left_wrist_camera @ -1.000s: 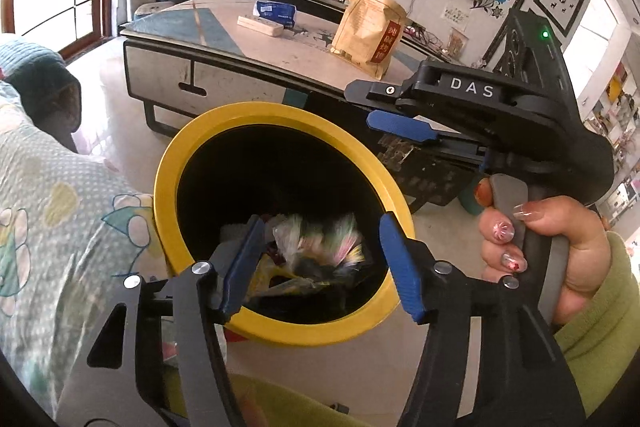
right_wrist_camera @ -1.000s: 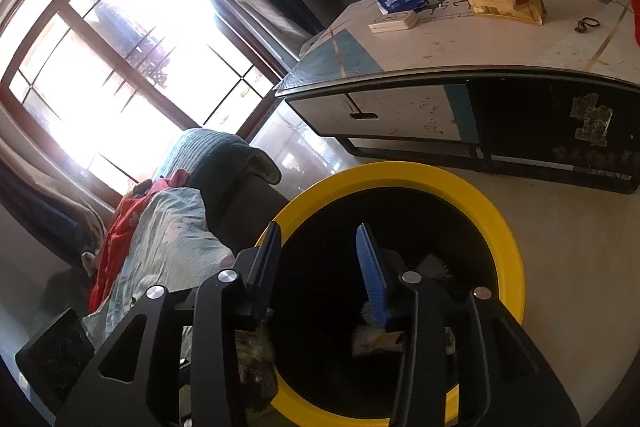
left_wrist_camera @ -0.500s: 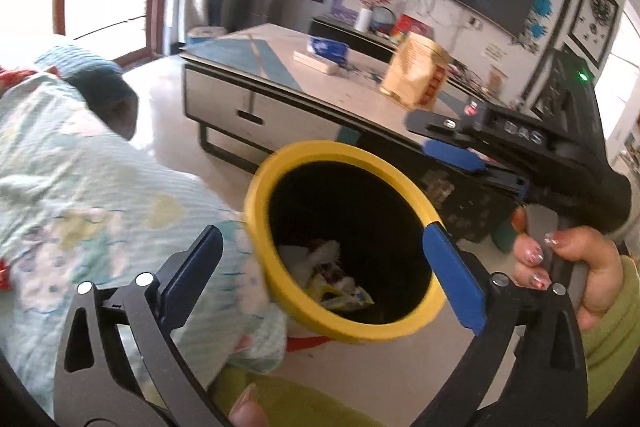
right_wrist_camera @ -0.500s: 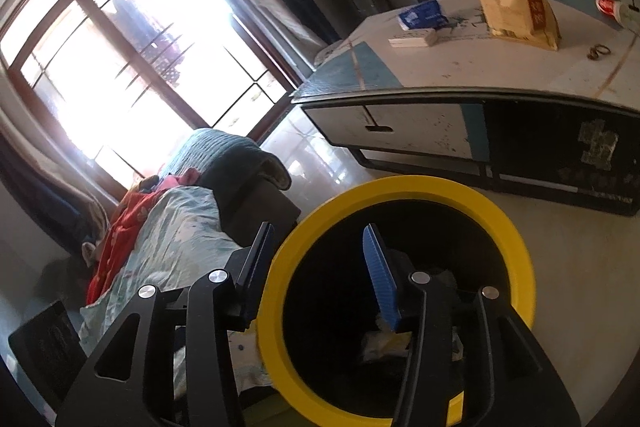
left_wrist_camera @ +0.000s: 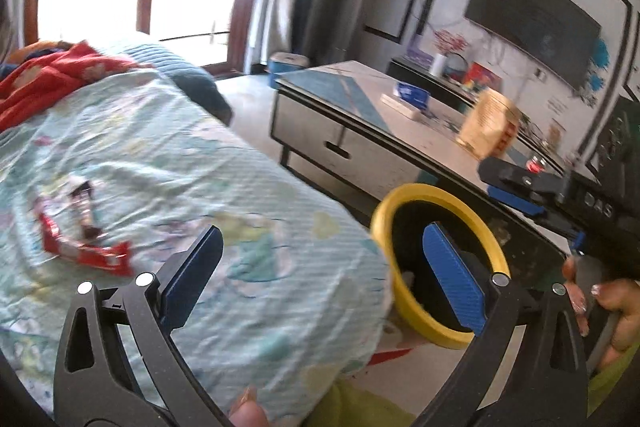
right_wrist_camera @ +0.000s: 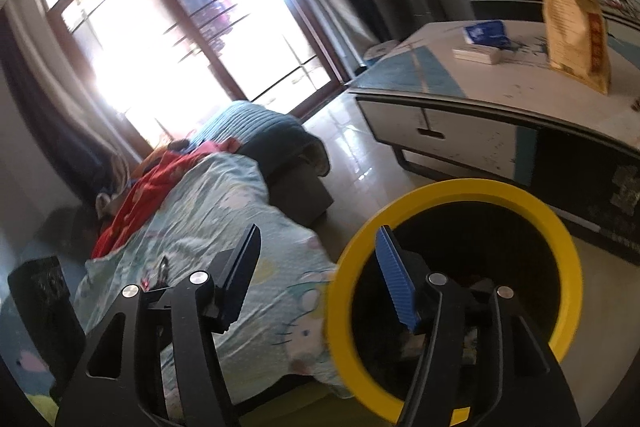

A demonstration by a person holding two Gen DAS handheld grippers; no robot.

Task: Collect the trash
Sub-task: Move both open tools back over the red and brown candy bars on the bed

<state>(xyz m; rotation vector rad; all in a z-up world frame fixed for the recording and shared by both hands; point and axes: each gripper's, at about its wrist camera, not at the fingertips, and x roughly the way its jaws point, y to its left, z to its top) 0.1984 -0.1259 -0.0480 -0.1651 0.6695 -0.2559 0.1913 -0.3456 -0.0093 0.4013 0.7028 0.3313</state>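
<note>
A black bin with a yellow rim (left_wrist_camera: 384,215) stands on the floor beside a sofa; it also shows in the right wrist view (right_wrist_camera: 560,239), with trash inside. A red and white wrapper (left_wrist_camera: 80,239) lies on the light blue blanket (left_wrist_camera: 168,163) at the left. My left gripper (left_wrist_camera: 320,271) is open and empty above the blanket's edge, the wrapper to its left, the bin to its right. My right gripper (right_wrist_camera: 316,263) is open and empty at the bin's left rim; its body shows in the left wrist view (left_wrist_camera: 560,187).
A low white and teal coffee table (left_wrist_camera: 360,115) stands behind the bin with a tan paper bag (right_wrist_camera: 576,35), a blue packet (right_wrist_camera: 484,31) and a white box (right_wrist_camera: 476,55). A red cloth (left_wrist_camera: 52,75) lies on the sofa. A window (right_wrist_camera: 172,27) is behind.
My left gripper has opened wide, let trash fall into the bin, and swung left toward the blanket and wrapper. My right gripper has opened and shifted left off the bin.
</note>
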